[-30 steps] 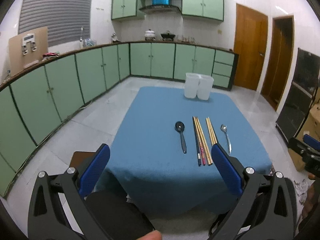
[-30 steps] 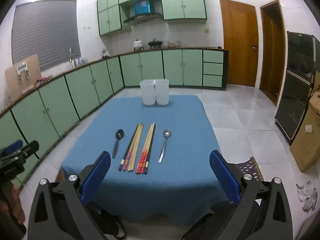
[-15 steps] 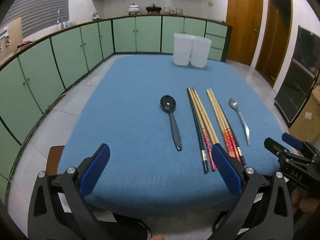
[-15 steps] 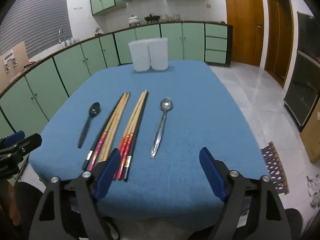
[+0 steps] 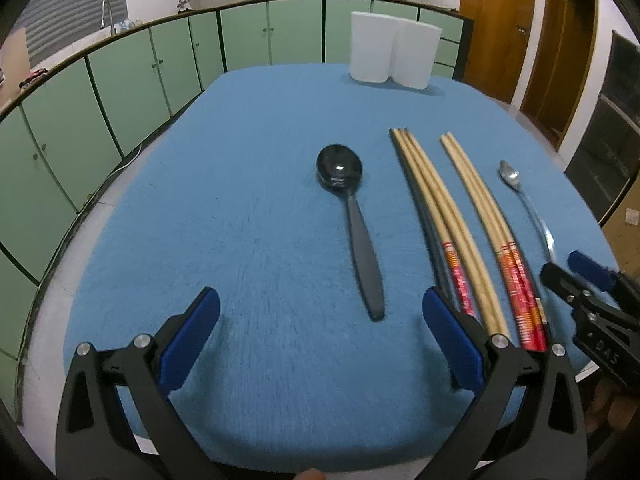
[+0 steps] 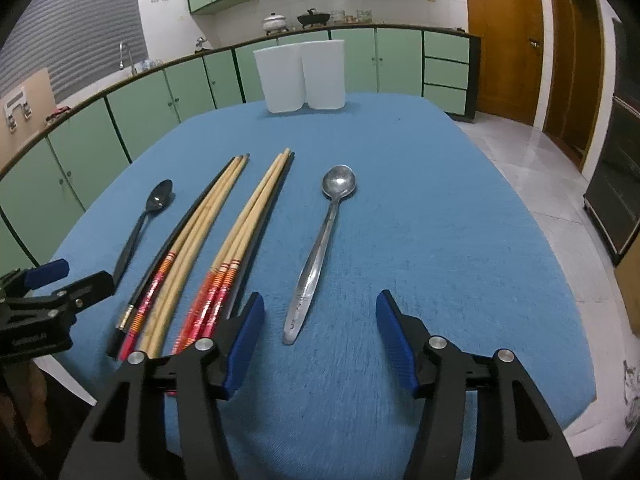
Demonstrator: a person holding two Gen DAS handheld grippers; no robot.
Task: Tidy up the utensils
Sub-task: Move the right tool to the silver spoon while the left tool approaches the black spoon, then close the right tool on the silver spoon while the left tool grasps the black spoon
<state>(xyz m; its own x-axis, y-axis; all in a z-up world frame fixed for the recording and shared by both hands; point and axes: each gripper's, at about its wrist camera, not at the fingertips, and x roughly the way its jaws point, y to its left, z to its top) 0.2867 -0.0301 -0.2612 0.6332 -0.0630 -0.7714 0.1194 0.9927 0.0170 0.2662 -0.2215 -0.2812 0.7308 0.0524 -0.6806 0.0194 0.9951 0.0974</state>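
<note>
On the blue tablecloth (image 5: 248,208) lie a black spoon (image 5: 356,228), two bundles of wooden chopsticks (image 5: 444,224) and a metal spoon (image 6: 320,248), all pointing at two white holders (image 5: 394,54) at the far edge. My left gripper (image 5: 320,312) hovers open over the near edge, the black spoon's handle end lying just ahead between its pads. My right gripper (image 6: 320,316) hangs over the metal spoon's handle end; its jaws are closing, with nothing pressed between the pads. The chopsticks (image 6: 224,240) sit left of it.
Green cabinets (image 5: 120,80) curve around the room's left and back. Wooden doors (image 6: 508,40) stand at the right. The white holders (image 6: 300,76) stand side by side at the table's far edge. Tiled floor lies right of the table.
Both grippers have come down and forward to the table's near edge, so the utensils loom larger. The right jaws have narrowed; the left jaws stay wide.
</note>
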